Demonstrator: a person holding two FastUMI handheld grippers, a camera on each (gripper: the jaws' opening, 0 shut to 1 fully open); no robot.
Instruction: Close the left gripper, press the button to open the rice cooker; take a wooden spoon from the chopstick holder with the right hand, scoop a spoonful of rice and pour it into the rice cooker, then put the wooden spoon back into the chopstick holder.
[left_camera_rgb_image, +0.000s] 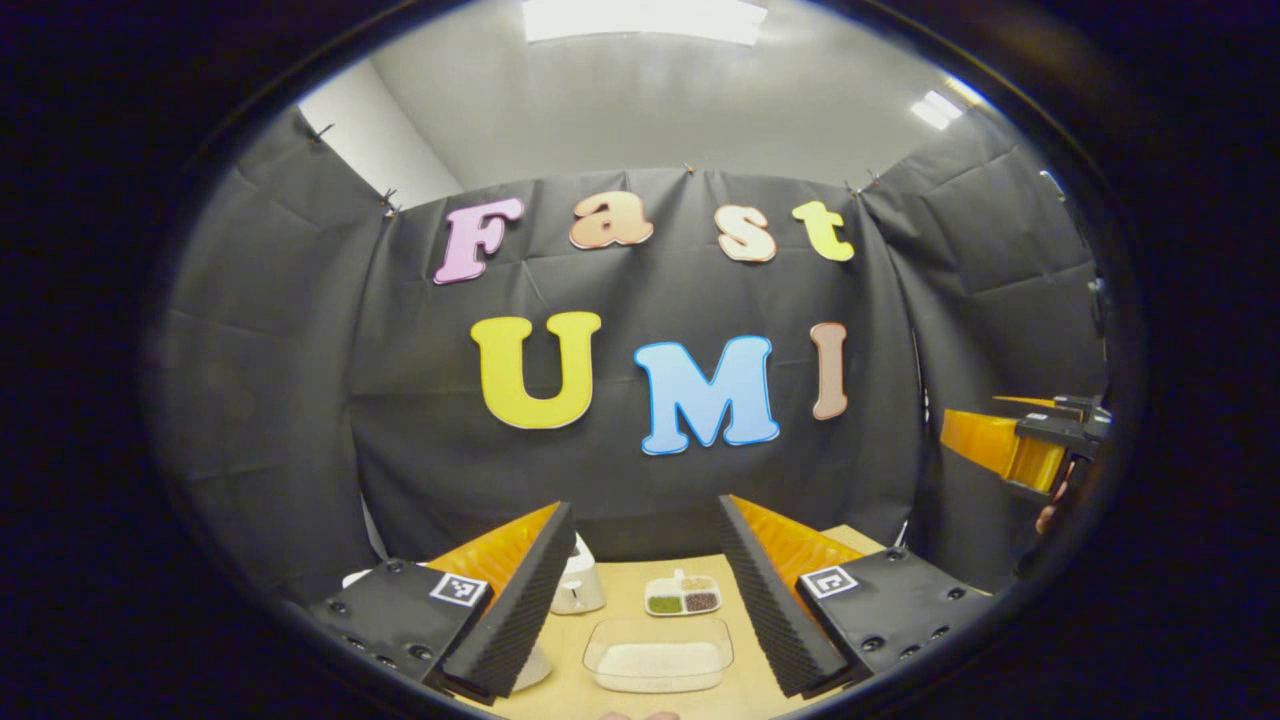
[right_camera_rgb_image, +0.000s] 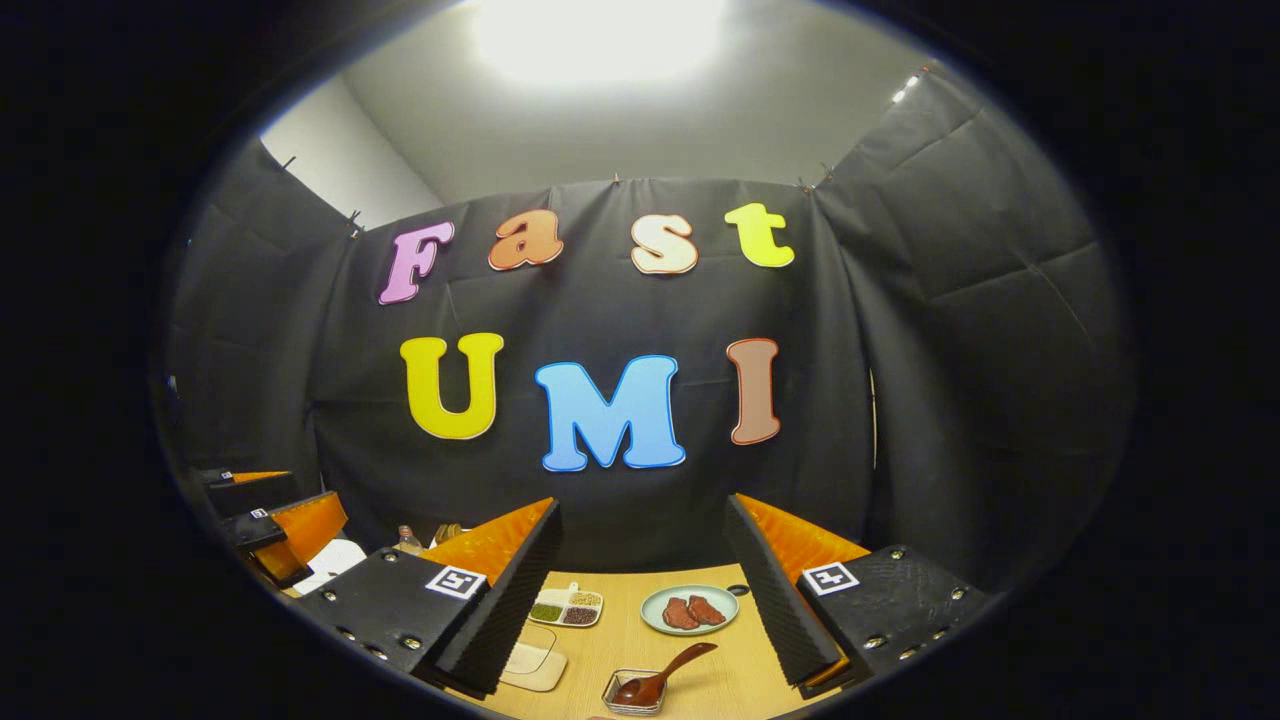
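Apparently nothing was done yet, by my read: the left gripper (left_camera_rgb_image: 645, 590) hung above the light wooden table (left_camera_rgb_image: 740, 690) w/ jaws spread wide, not closed for the button press. The right gripper (right_camera_rgb_image: 645, 590) was likewise spread, holding nothing. The white rice cooker (left_camera_rgb_image: 578, 580) sat at the table's far end, just beside the left finger in left gripper view; lid state unclear. A clear shallow tray of white rice (left_camera_rgb_image: 658, 655) lay nearer. In right gripper view a dark wooden spoon (right_camera_rgb_image: 660, 680) rested in a small square dish (right_camera_rgb_image: 632, 695); couldn't pick out the chopstick holder. All steps remained.
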